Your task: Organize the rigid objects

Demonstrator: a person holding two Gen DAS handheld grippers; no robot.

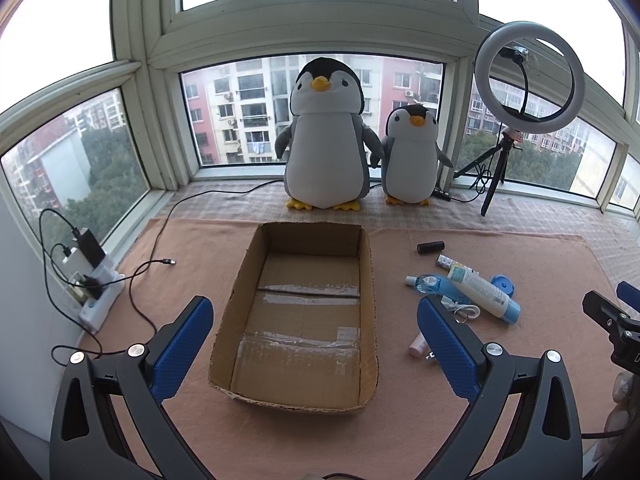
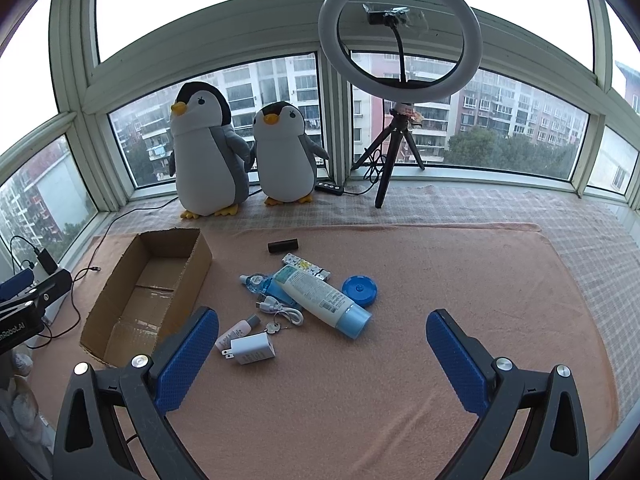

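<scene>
1. Cardboard makes the open box (image 1: 296,316) in the left wrist view. It sits on the pink blanket (image 1: 400,420), straight ahead of the left hand-held gripper (image 1: 316,344). This hand-held gripper is wide open, with nothing between its blue fingers (image 1: 182,346). The box has nothing in it. To its right lie the white bottle (image 1: 482,290), the clear blue bottle (image 1: 428,282) and the black tube (image 1: 431,247). Two toy penguins (image 1: 326,140) stand at the blanket's far edge.
2. In the right wrist view, the right hand-held gripper (image 2: 322,354) is wide open too and holds nothing. The little things lie in a bunch near the middle of the blanket, right of the box: the white plug (image 2: 252,350), the pink bottle (image 2: 236,330), the white cable (image 2: 280,310), the white bottle and the blue round lid (image 2: 360,290).
</scene>
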